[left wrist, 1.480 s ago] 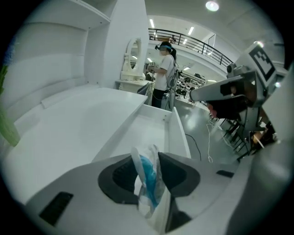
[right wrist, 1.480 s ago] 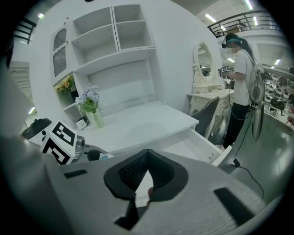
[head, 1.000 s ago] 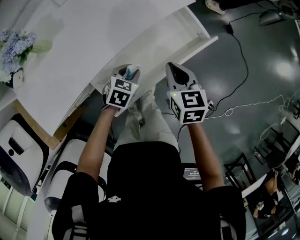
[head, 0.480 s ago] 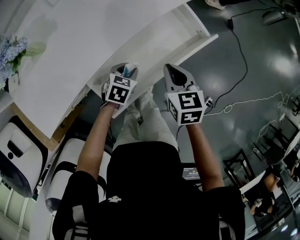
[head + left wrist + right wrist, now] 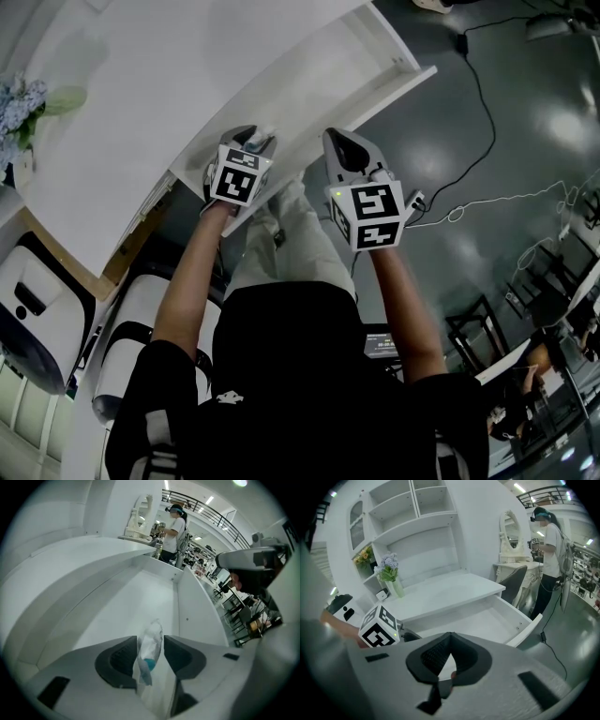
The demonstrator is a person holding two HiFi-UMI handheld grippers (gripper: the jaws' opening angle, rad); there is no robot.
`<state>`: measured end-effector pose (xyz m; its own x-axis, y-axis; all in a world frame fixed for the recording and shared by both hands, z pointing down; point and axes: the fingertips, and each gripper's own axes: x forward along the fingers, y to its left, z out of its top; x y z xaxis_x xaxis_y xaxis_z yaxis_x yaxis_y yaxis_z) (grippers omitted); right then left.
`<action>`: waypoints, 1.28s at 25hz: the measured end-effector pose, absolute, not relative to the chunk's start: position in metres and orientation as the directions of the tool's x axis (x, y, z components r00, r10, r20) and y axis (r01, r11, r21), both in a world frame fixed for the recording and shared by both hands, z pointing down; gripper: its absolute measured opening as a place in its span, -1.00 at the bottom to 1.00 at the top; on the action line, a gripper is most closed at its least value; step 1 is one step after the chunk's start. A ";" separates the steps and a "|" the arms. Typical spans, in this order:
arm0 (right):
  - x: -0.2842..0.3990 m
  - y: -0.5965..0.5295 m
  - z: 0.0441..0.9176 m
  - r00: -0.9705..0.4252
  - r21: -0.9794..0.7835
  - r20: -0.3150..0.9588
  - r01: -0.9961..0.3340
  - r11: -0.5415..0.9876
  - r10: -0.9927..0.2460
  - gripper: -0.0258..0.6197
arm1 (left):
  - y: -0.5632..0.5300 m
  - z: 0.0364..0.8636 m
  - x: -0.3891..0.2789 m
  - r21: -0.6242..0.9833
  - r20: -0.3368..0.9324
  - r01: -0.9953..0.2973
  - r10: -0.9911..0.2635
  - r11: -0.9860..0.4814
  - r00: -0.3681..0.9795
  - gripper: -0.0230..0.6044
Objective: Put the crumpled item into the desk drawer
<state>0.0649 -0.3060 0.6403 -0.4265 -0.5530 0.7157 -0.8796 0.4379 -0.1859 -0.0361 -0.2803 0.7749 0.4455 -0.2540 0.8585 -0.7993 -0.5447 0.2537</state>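
The crumpled item point(image 5: 151, 641), a white wad with a teal patch, sits between the pads of my left gripper point(image 5: 150, 644), whose jaws are opening; both pads still touch it. It hangs over the near end of the open white desk drawer point(image 5: 136, 597). In the head view the left gripper point(image 5: 251, 141) and the item point(image 5: 265, 134) are at the drawer's point(image 5: 412, 80) left end. My right gripper point(image 5: 339, 145) hovers beside it at the drawer's front edge, shut and holding nothing point(image 5: 451, 637).
The white desk top point(image 5: 169, 75) lies beyond the drawer, with a vase of flowers point(image 5: 14, 108) at its far left. A black cable point(image 5: 478, 103) runs over the dark floor on the right. A person point(image 5: 548, 550) stands by another desk in the background.
Both grippers have crept a little forward toward the drawer. The left gripper with the item now reaches slightly further over the drawer's edge.
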 end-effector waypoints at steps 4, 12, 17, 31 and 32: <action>0.066 -0.306 0.642 -0.429 -0.188 0.717 -0.878 0.440 -0.550 -0.93 | -0.283 0.776 -0.036 0.260 0.859 -0.808 -0.256 -0.528 0.443 -0.28; 0.065 -0.305 0.650 -0.437 -0.202 0.721 -0.875 0.440 -0.538 -0.93 | -0.290 0.780 -0.042 0.227 0.860 -0.832 -0.296 -0.507 0.415 0.09; 0.065 -0.305 0.654 -0.442 -0.207 0.725 -0.872 0.444 -0.528 -0.93 | -0.300 0.781 -0.050 0.146 0.867 -0.862 -0.357 -0.486 0.348 0.25; 0.064 -0.307 0.652 -0.453 -0.212 0.721 -0.864 0.456 -0.524 -0.93 | -0.301 0.776 -0.056 0.138 0.877 -0.865 -0.347 -0.482 0.333 0.28; 0.063 -0.307 0.651 -0.455 -0.213 0.720 -0.863 0.458 -0.524 -0.93 | -0.301 0.775 -0.056 0.140 0.877 -0.864 -0.345 -0.483 0.335 0.28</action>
<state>0.0630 -0.3073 0.6514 -0.4553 -0.5244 0.7195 -0.8633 0.4578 -0.2126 -0.0560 -0.3013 0.7745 0.3351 -0.3451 0.8767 -0.8642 -0.4833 0.1401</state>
